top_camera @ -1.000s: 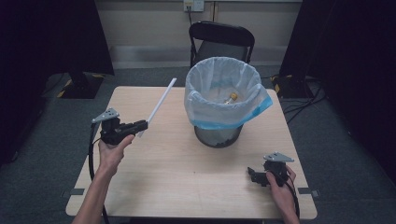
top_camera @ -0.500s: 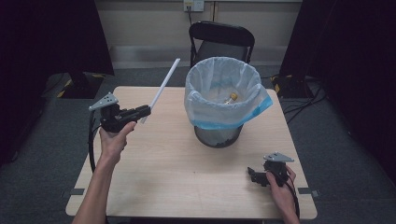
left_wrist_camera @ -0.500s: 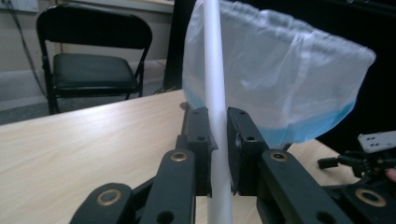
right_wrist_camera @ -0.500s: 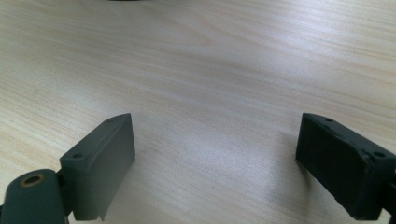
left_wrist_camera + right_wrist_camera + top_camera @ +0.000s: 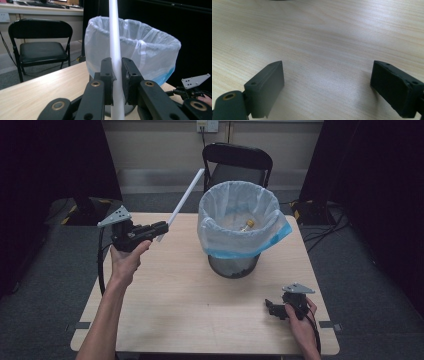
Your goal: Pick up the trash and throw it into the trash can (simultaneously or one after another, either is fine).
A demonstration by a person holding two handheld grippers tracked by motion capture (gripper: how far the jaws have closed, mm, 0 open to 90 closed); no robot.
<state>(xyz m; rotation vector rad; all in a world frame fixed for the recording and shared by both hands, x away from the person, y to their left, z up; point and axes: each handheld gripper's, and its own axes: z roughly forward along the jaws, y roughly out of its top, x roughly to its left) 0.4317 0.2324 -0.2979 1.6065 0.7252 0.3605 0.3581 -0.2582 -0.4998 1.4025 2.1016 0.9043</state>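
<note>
Holding a long white tube [image 5: 183,200], the left gripper [image 5: 161,226] is seen clenched on it near its lower end, both pads pressed flat against it in the left gripper view [image 5: 116,75]. The tube is raised off the table [image 5: 175,310] and slants up toward one o'clock, its free tip ending close to the chair [image 5: 237,160] and short of the bin's rim at about ten o'clock from the waste bin [image 5: 240,220]. The step in hand is judged to be carrying the tube over to the white-lined bin for dropping. To do it well, the grip should be kept firm so the long tube is not allowed to pivot between the pads, the tube should be lifted clear of the liner's rim, and its tip should be swung over the opening before anything is let go; a snag on the thin liner could pull the bin over.

The left forearm is stretched up from the six o'clock edge, wrist cocked back, the gripper lying roughly level and aimed toward three o'clock. The right gripper [image 5: 272,308] is rested low on the table near five o'clock, its jaws spread wide with nothing between them [image 5: 324,85]
</note>
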